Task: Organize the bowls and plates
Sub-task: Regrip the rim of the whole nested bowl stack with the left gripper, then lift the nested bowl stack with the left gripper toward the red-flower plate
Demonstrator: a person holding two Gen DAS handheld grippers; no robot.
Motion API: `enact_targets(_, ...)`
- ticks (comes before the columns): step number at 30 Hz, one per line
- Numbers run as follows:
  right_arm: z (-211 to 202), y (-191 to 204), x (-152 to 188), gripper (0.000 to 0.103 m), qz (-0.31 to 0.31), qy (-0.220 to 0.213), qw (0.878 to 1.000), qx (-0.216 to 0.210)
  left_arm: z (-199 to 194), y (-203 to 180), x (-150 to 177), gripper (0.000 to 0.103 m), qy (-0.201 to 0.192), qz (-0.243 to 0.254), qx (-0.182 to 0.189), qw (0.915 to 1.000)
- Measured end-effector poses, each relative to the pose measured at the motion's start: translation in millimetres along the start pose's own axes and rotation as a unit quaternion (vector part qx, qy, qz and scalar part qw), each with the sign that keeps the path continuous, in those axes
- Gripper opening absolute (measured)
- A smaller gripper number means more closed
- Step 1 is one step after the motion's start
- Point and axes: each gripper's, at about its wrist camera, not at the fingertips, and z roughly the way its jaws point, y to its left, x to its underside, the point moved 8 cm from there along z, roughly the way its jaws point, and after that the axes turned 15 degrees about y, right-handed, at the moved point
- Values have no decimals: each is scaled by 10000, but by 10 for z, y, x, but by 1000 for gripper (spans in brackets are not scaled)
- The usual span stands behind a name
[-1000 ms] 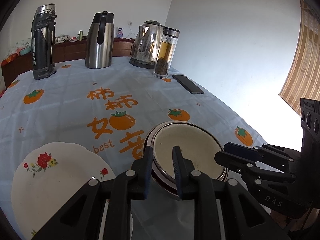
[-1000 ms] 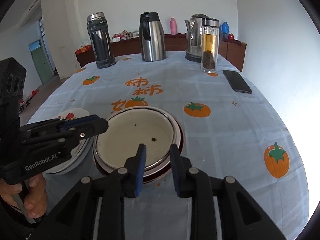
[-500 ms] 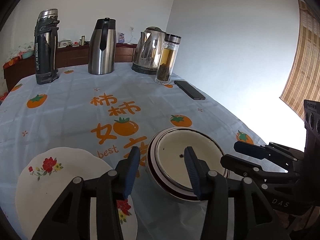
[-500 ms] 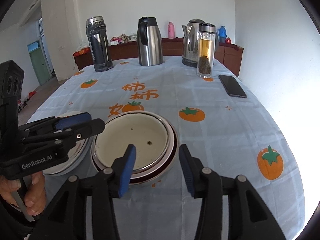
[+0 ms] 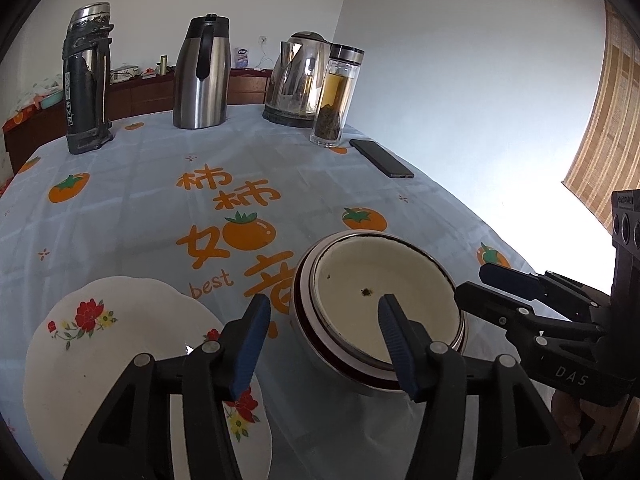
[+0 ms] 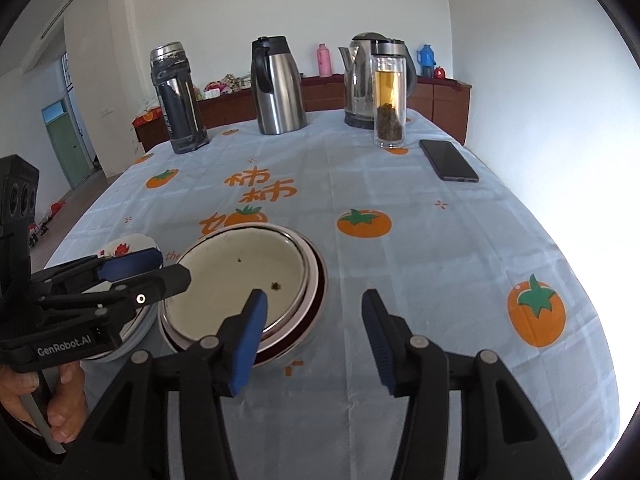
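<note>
A stack of nested bowls (image 5: 376,304) with a cream inside and dark red rims sits on the tablecloth; it also shows in the right wrist view (image 6: 240,284). A white plate with red flowers (image 5: 112,348) lies to its left, partly hidden behind the left gripper in the right wrist view (image 6: 120,248). My left gripper (image 5: 324,340) is open and empty, just above the near rim of the bowls. My right gripper (image 6: 316,336) is open and empty, at the bowls' near right side.
At the back of the table stand a dark flask (image 5: 86,80), a steel jug (image 5: 202,76), a kettle (image 5: 298,80) and a glass tea bottle (image 5: 336,96). A black phone (image 5: 382,159) lies at the right. The table edge (image 6: 560,240) curves at the right.
Both grippers have opened from shut on the bowls' rim to wide apart, and both have drawn back a little. The bowls stay on the cloth.
</note>
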Motion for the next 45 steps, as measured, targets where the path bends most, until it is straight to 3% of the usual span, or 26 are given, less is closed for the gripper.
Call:
enact_targets(5, 31, -14, 29, 46, 102, 75, 9997, -199, 85, -45, 46, 59, 172, 87, 53, 9998)
enact_targets(9, 35, 39, 74, 38, 111, 139, 9986, -494, 125, -68, 68, 59, 214, 140, 68, 9996)
enact_targets(18, 137, 76, 117, 41, 371, 426, 9932, -1015, 166, -75, 76, 59, 278, 164, 132, 9994)
enact_targets(27, 173, 28, 84, 39, 493, 501, 9916, -1083, 211, -29, 54, 59, 366, 33, 348, 9987)
enact_targets(31, 215, 33, 63, 39, 474, 532, 9929, -952, 243, -60, 62, 59, 372, 93, 162, 9991)
enact_targets(34, 275, -4, 37, 39, 589, 602, 9913, -1012, 241, -31, 42, 58, 386, 19, 219, 9990)
enact_targets(45, 225, 18, 7, 28, 568, 606, 9926, -884, 216, 78, 44, 43, 406, -322, 124, 9986)
